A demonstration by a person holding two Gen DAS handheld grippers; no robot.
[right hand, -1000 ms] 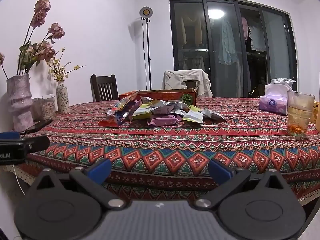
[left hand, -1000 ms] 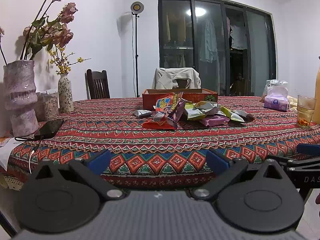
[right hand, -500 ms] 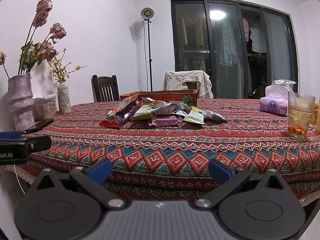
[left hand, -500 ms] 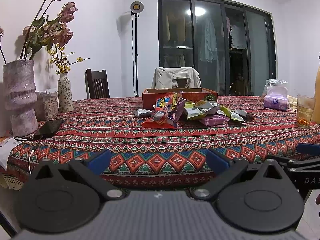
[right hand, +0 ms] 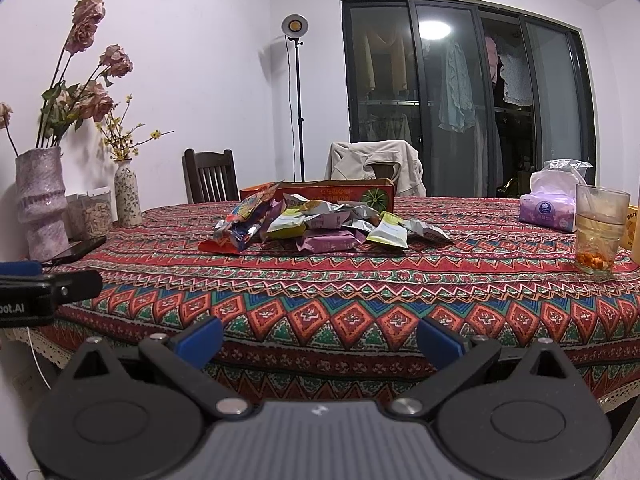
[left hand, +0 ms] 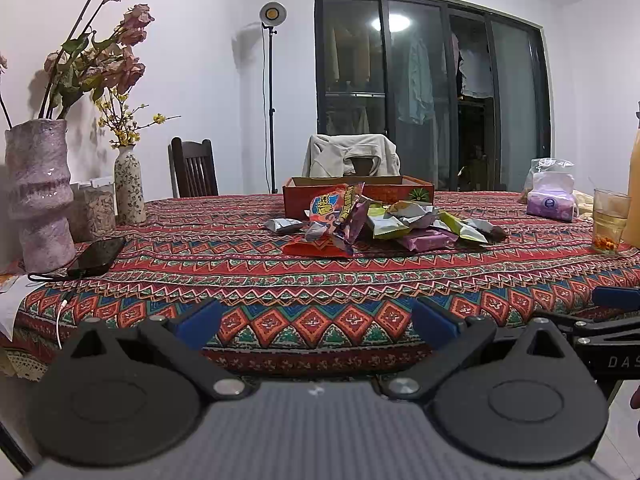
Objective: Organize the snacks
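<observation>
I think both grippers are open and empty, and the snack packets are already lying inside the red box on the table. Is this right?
Not quite. The snack packets lie in a loose pile on the tablecloth in front of the red box, not inside it; the right wrist view shows this. The rest holds: the left gripper and the right gripper have their jaws apart and hold nothing.

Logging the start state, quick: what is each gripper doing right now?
Left gripper: open, holding nothing.
Right gripper: open, holding nothing.
</observation>
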